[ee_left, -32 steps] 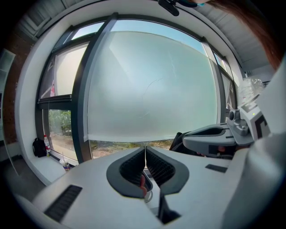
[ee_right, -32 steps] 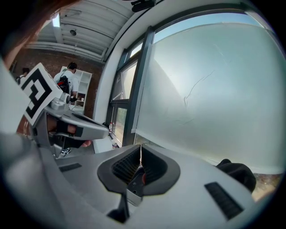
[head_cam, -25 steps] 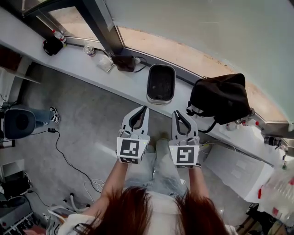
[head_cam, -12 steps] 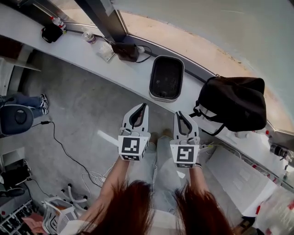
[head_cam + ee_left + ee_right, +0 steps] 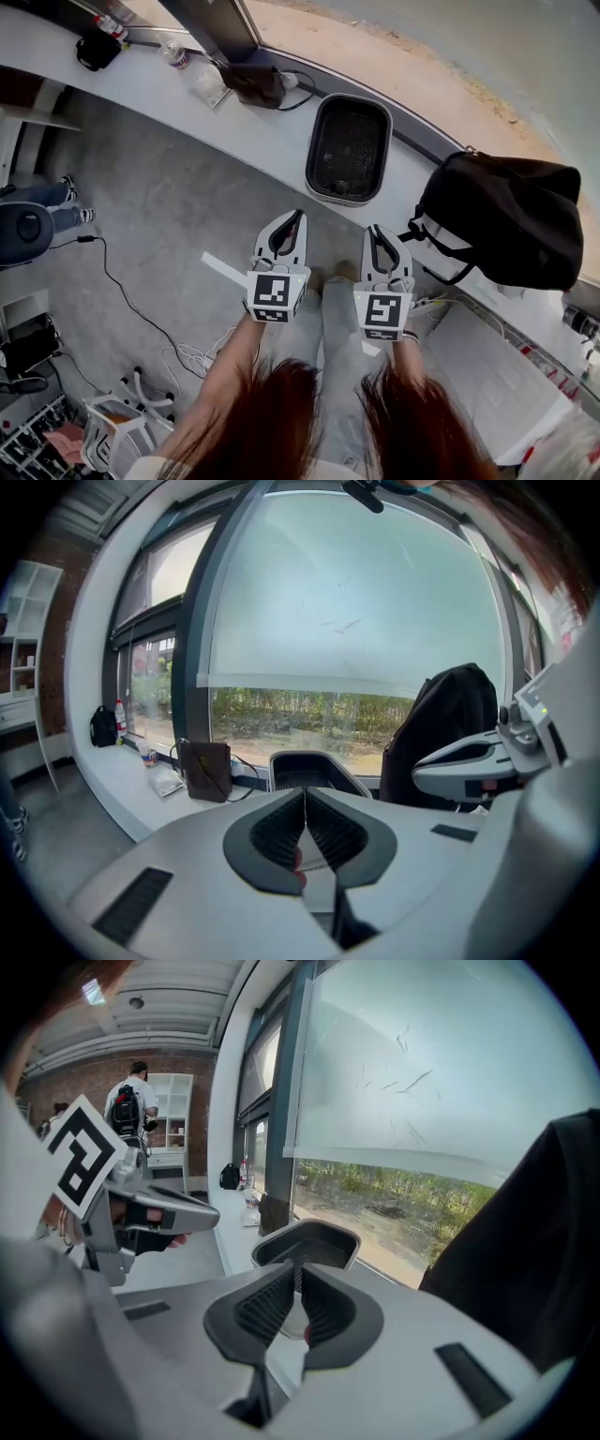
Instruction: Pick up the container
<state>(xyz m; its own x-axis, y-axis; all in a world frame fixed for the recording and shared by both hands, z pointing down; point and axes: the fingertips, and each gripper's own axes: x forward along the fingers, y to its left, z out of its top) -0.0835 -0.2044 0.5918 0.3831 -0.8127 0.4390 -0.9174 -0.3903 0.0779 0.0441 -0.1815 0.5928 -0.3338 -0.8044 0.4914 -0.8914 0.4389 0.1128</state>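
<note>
A dark rectangular container (image 5: 348, 149) with a pale rim lies on the long white window ledge (image 5: 272, 141). It shows ahead in the left gripper view (image 5: 309, 768) and in the right gripper view (image 5: 306, 1242). My left gripper (image 5: 296, 217) is shut and empty, held short of the ledge, below and left of the container. My right gripper (image 5: 371, 231) is shut and empty too, just below the container's near end. Both hang over the floor, apart from the container.
A black bag (image 5: 502, 217) sits on the ledge right of the container. A brown pouch (image 5: 253, 82) with a cable, a small cup (image 5: 172, 52) and a bottle lie further left. Cables run over the grey floor (image 5: 159, 225). A person stands far off by the shelves (image 5: 130, 1105).
The container and bag have slid down and right in the head view, closer to the grippers. Both grippers stay side by side and shut.
</note>
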